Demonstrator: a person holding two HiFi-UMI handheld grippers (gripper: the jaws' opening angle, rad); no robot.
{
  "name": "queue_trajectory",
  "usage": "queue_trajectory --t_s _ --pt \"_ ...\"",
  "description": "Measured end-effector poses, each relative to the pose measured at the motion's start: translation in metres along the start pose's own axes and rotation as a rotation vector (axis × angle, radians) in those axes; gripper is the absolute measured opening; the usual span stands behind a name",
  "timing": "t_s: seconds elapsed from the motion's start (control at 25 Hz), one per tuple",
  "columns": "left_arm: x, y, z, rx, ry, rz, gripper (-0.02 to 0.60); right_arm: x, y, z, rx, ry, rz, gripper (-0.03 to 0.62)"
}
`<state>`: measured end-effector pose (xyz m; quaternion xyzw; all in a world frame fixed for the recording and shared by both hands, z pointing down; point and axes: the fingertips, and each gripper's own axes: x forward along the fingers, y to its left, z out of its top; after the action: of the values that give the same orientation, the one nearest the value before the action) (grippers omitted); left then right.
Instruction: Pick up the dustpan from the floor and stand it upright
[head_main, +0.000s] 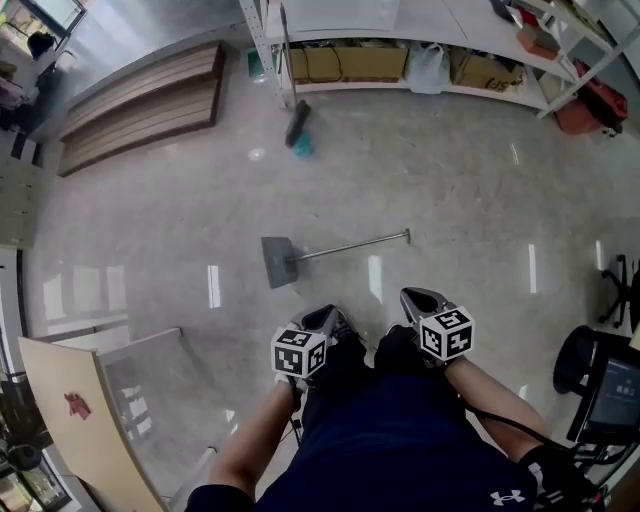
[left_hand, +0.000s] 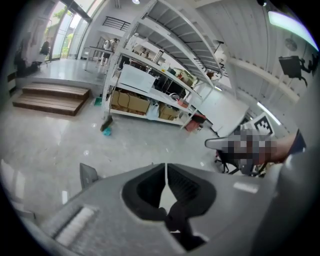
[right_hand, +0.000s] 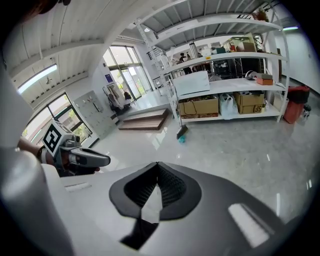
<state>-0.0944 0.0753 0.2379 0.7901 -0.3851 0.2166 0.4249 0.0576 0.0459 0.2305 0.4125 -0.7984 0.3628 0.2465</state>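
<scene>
The grey dustpan (head_main: 277, 261) lies flat on the pale floor, its long metal handle (head_main: 350, 246) running off to the right. Both grippers hover side by side above my lap, short of the dustpan and apart from it. My left gripper (head_main: 324, 317) has its jaws together with nothing between them, and my right gripper (head_main: 413, 297) is likewise shut and empty. In the left gripper view the dustpan's pan (left_hand: 87, 174) peeks over the left gripper (left_hand: 165, 166), and the right gripper (left_hand: 223, 144) shows at the right. The right gripper view shows the right gripper (right_hand: 157, 165) tip to tip, with the left gripper (right_hand: 88, 159) beside it.
A broom (head_main: 297, 122) leans on white shelving (head_main: 400, 88) holding cardboard boxes (head_main: 345, 63) at the far side. Wooden steps (head_main: 140, 105) lie at the far left. A tan board (head_main: 75, 410) stands at the near left, and a black chair (head_main: 590, 360) at the right.
</scene>
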Motion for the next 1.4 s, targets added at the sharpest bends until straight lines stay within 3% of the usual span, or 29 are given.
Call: queue_trajectory --t_s 0.16,0.32,0.56,0.72,0.84,1.12,1.28,1.4 --pt "0.009 0.023 -0.014 0.026 0.056 0.015 0.011 0.016 -0.008 -0.008 0.027 0.049 -0.005 0.011" --pt "0.02 0.058 -0.016 0.103 0.104 0.12 0.015 0.034 -0.024 -0.017 0.033 0.111 0.011 0.011" --pt "0.051 0.107 -0.027 0.099 0.125 0.232 0.041 0.098 -0.065 -0.032 -0.042 0.145 0.041 0.011" --pt "0.087 0.12 -0.041 0.091 0.167 0.231 0.048 0.14 -0.093 -0.044 -0.039 0.15 0.045 0.011" --pt "0.114 0.123 -0.035 0.113 0.15 0.227 0.002 0.159 -0.108 -0.039 -0.031 0.136 0.039 0.011" --pt "0.192 0.15 -0.06 0.19 0.134 0.167 0.029 0.218 -0.158 -0.072 0.056 0.115 0.001 0.011" --pt "0.199 0.154 -0.068 0.175 0.151 0.165 0.037 0.216 -0.172 -0.069 0.123 0.083 -0.03 0.011" --pt "0.204 0.156 -0.072 0.19 0.152 0.172 0.038 0.217 -0.172 -0.064 0.13 0.06 0.015 0.011"
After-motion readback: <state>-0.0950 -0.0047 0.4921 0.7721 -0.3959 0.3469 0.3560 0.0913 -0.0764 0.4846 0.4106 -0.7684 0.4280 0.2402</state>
